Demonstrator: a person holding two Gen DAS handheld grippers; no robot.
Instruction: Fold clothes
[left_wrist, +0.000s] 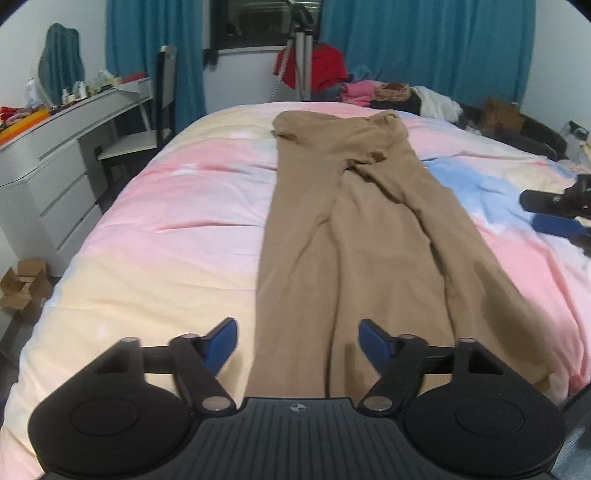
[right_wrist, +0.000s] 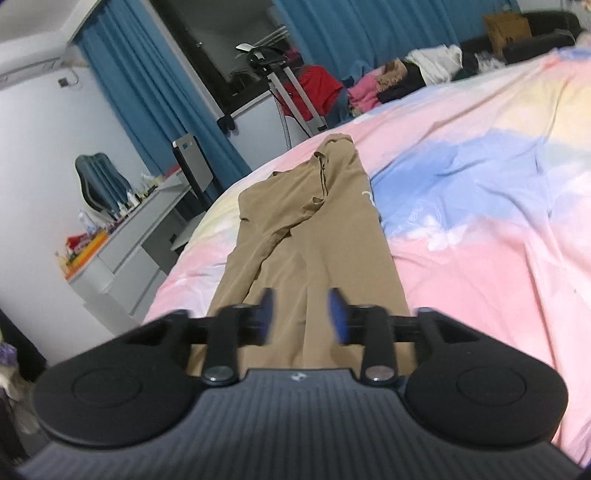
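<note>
The bed, under a cover of pink, cream and blue patches, filled most of both views. Blue curtains hung along the far wall at twelve o'clock, either side of a dark window. A grey counter with drawers stood at nine to ten o'clock in the left wrist view, its top crowded with bottles and small clutter. A heap of mixed clothes lay at the far edge of the bed around one o'clock, beside a red garment draped at a tripod.

The tan trousers lay flat lengthwise down the middle of the bed, waistband at twelve o'clock and legs running toward six, the two legs side by side and slightly creased where they met.

The left tongs hung over the near end of the trouser legs, jaws apart and gripping nothing. The right tongs, blurred, likewise stood released above the trouser legs with cloth visible between the blue pads but not pinched. From the left view the right tongs showed at three o'clock.
</note>
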